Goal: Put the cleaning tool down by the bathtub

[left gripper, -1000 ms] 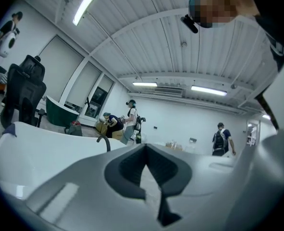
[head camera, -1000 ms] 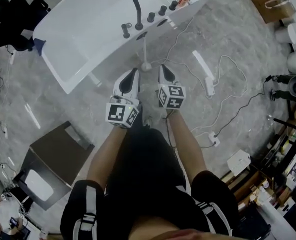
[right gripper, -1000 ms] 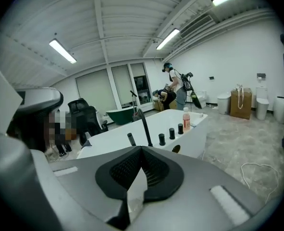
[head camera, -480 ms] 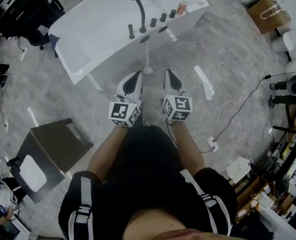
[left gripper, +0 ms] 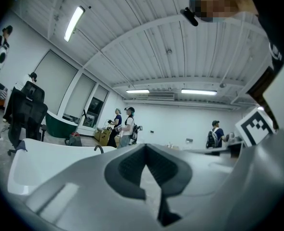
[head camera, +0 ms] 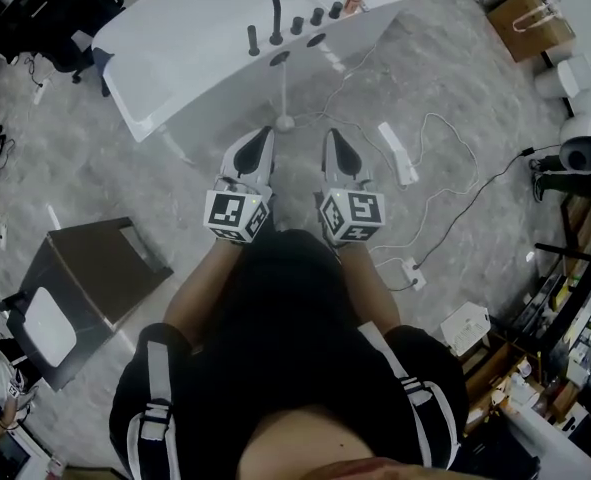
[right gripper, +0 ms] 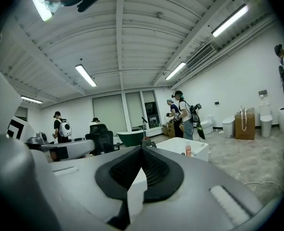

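Now left gripper, right gripper shut, empty.

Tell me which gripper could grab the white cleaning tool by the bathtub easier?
Left, probably. The left gripper sits nearer the cleaning tool standing by the bathtub; the right gripper is farther aside. Both are shut and empty.

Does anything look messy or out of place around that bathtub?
Only the floor. Loose cables and white power strips sprawl across it to the right of the bathtub, right where someone might walk, so they look like a tripping risk.
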Tool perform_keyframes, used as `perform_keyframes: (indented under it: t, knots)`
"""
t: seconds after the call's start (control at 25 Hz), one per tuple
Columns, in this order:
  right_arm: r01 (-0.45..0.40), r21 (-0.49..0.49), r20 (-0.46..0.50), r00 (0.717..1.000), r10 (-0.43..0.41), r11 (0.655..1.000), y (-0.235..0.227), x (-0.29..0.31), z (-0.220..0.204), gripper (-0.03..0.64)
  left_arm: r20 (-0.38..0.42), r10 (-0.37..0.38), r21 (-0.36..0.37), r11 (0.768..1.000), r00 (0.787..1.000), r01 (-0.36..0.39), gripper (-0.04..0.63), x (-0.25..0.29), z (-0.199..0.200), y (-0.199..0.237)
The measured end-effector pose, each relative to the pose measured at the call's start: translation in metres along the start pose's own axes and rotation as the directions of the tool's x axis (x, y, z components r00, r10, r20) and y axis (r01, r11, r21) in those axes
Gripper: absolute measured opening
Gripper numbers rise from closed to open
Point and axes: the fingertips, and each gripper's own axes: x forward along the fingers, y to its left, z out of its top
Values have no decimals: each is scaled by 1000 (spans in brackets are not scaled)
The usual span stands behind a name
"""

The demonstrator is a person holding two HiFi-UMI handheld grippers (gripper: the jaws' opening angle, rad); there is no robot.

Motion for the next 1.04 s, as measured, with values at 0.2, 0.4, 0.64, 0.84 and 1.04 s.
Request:
perform_keyframes:
  t: [0.2, 0.4, 0.64, 0.84, 1.04]
  knots:
    - [3, -16, 25, 1000, -3, 1000, 3, -11, 8, -2, 0, -27, 10, 1000, 1000, 27, 8, 0, 1, -12]
    - [0, -13, 42, 999, 1, 1000, 4, -15, 15, -2, 1, -44, 16, 999, 999, 44, 8, 3, 3, -19]
    - [-11, -18, 48, 999, 12, 1000, 8, -16, 17, -2, 0, -45, 10, 999, 999, 45, 8, 2, 4, -16]
    - [-23, -36, 50, 998, 25, 999, 13, -16, 19, -2, 4, -45, 8, 999, 999, 45, 8, 2, 4, -15]
    - [-36, -48, 44, 998, 38, 998, 20, -15, 15, -2, 5, -36, 1, 999, 999, 36, 8, -3, 1, -10]
